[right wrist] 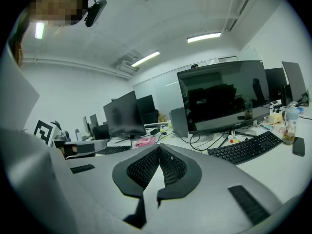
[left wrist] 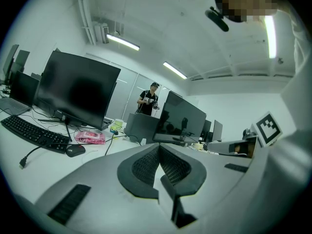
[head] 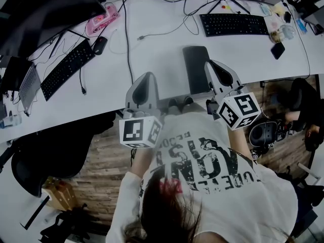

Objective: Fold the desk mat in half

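Grey-padded left gripper [left wrist: 159,149] is clenching on nothing, the dark desk mat [head: 196,67] is lying flat on the white desk [head: 152,49] just to its right, and the right gripper [right wrist: 159,149], beside the mat's right edge, is likewise clenching empty. Advancing with jaws together is risking a push that slides the mat toward the keyboard [head: 234,24] instead of lifting an edge. No container is standing near the mat.
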Available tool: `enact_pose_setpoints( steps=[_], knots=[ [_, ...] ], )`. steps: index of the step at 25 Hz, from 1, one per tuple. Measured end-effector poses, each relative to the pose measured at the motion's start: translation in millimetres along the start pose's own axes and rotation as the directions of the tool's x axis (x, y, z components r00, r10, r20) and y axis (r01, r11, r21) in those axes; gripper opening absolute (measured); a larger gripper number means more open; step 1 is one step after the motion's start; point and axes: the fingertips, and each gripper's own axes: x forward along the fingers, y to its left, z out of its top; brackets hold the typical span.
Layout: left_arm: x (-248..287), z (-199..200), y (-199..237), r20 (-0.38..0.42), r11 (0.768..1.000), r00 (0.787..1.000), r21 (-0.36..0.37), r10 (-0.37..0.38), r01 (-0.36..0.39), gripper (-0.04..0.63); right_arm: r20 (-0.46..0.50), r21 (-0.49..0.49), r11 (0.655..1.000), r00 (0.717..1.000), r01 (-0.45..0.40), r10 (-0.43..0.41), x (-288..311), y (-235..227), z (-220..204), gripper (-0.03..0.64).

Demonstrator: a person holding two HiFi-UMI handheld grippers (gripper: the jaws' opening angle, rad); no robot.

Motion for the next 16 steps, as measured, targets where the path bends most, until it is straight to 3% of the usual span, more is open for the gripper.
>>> enact_pose_setpoints(
  steps=[16],
  knots=[
    [-1.0, -3.2, -2.2, -0.011, 1.000, 1.000, -0.016, -0.019, 0.019, 0.002, 0.003, -0.004, 1.000, 1.000, 0.012, -0.012, -4.3, 0.5, -0.9, 0.002]
  ],
)
